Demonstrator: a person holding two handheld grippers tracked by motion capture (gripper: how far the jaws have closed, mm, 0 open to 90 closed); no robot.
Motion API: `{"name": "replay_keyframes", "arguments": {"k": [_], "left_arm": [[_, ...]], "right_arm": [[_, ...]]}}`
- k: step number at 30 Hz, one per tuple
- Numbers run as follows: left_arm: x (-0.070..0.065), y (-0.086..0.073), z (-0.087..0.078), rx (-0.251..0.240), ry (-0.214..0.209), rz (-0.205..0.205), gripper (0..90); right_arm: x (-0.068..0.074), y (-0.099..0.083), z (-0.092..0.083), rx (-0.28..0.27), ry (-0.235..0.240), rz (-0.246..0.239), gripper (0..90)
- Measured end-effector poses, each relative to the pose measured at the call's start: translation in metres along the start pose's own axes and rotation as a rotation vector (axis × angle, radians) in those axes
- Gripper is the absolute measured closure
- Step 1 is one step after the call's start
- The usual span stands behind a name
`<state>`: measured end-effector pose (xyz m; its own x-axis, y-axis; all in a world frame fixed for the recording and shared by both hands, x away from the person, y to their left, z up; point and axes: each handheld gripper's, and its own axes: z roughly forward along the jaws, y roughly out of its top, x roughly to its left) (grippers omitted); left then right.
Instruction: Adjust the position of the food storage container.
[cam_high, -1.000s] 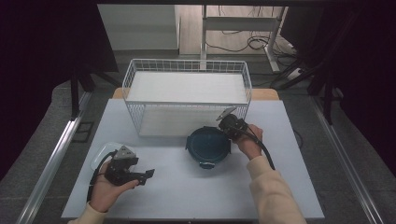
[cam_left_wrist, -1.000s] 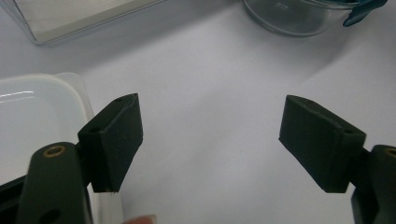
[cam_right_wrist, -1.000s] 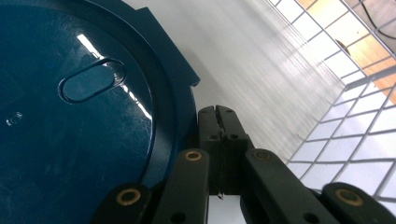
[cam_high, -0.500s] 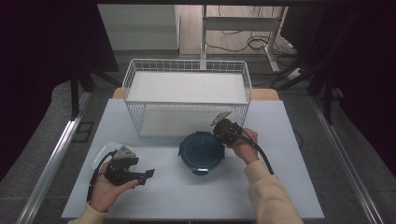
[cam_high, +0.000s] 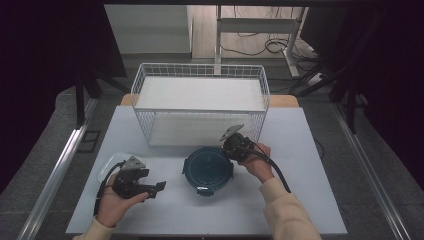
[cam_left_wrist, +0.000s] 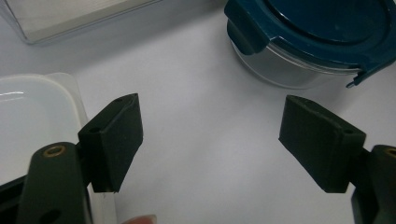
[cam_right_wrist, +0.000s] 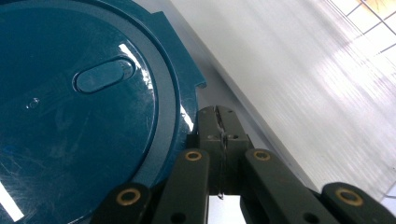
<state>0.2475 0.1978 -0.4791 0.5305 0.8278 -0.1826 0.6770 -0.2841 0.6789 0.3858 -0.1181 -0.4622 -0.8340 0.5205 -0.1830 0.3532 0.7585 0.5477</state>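
Observation:
A round container with a dark teal lid (cam_high: 207, 170) stands on the white table (cam_high: 300, 200) in front of the wire basket. My right gripper (cam_high: 229, 154) is at its right rim, shut on a side tab of the lid (cam_right_wrist: 70, 116); in the right gripper view the two jaws of the right gripper (cam_right_wrist: 219, 130) meet against the lid's edge. My left gripper (cam_high: 156, 188) rests low at the table's front left, open, with bare table between the jaws of the left gripper (cam_left_wrist: 210, 140). The round container (cam_left_wrist: 317, 28) lies beyond them, apart.
A white wire basket (cam_high: 200, 75) with a pale liner stands at the back middle of the table. A clear plastic tub (cam_high: 107, 165) lies by the left hand and is the clear tub (cam_left_wrist: 32, 126) beside the left jaw. Bare table lies right and in front.
The right gripper has drawn the round container to the left and a little nearer to the person. The left hand has kept still.

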Motion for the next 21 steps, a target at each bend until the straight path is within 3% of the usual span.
{"name": "replay_keyframes", "arguments": {"k": [21], "left_arm": [[-0.001, 0.000, 0.001, 0.001, -0.005, -0.002, 21.2]], "right_arm": [[0.020, 0.004, 0.004, -0.054, 0.094, -0.037, 90.0]]}}
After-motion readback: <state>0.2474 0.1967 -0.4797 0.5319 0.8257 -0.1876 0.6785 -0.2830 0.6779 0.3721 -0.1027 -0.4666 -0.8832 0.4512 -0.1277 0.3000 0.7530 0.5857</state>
